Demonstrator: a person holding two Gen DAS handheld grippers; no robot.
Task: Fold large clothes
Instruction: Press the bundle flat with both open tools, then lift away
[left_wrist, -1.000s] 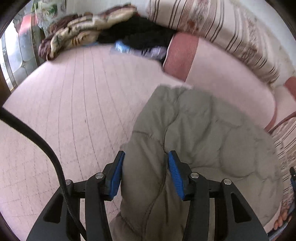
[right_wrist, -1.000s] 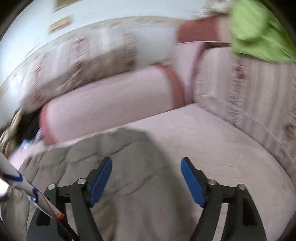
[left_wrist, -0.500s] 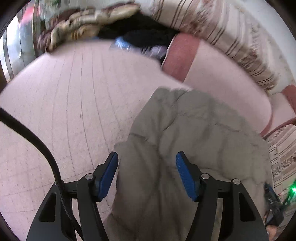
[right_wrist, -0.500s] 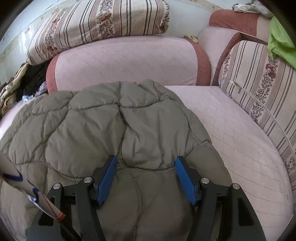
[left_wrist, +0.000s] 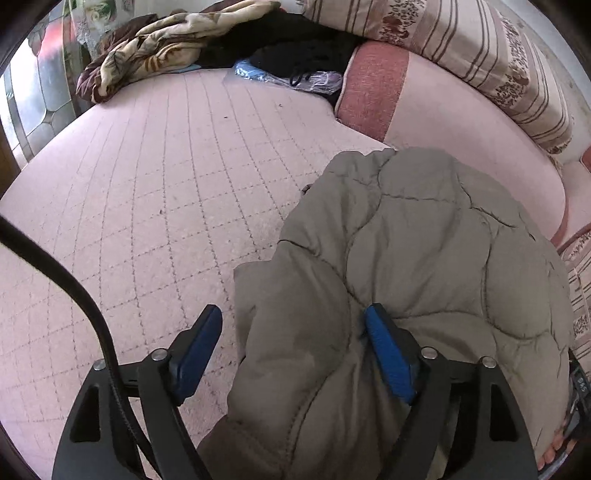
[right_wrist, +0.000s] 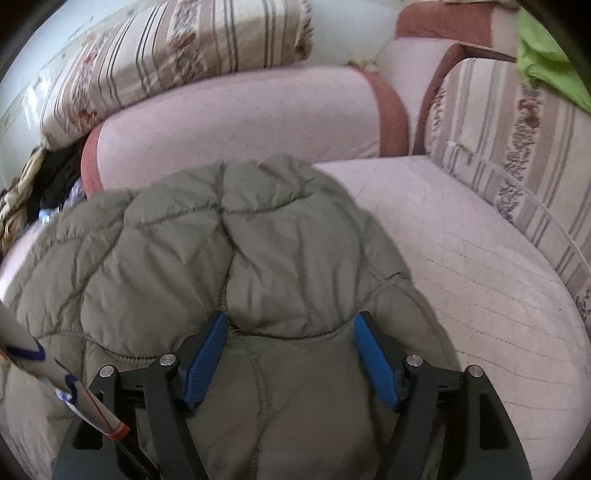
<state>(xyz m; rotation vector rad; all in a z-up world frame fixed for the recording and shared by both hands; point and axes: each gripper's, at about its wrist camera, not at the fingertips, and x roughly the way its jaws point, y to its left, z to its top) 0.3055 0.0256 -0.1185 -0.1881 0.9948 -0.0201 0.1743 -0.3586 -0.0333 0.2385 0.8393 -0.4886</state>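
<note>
A heap of blankets (left_wrist: 155, 51) and dark clothes (left_wrist: 295, 40) lies at the far left of the pink sofa seat (left_wrist: 147, 206). The olive quilted jacket (left_wrist: 424, 266) lies on that seat, against the bolster (right_wrist: 236, 122). The left gripper (left_wrist: 295, 354) is opening, jacket between its 2 pads, the left one clear. The right gripper (right_wrist: 291, 362) stands wide, pads flanking a puffed fold; whether they pinch it is unclear.

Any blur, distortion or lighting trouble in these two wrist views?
Left wrist: sharp, strong fisheye bending of the sofa seat, dark vignette corners, bright window glare top left. Right wrist: slight softness on the quilted jacket, even daylight, same bending.
</note>
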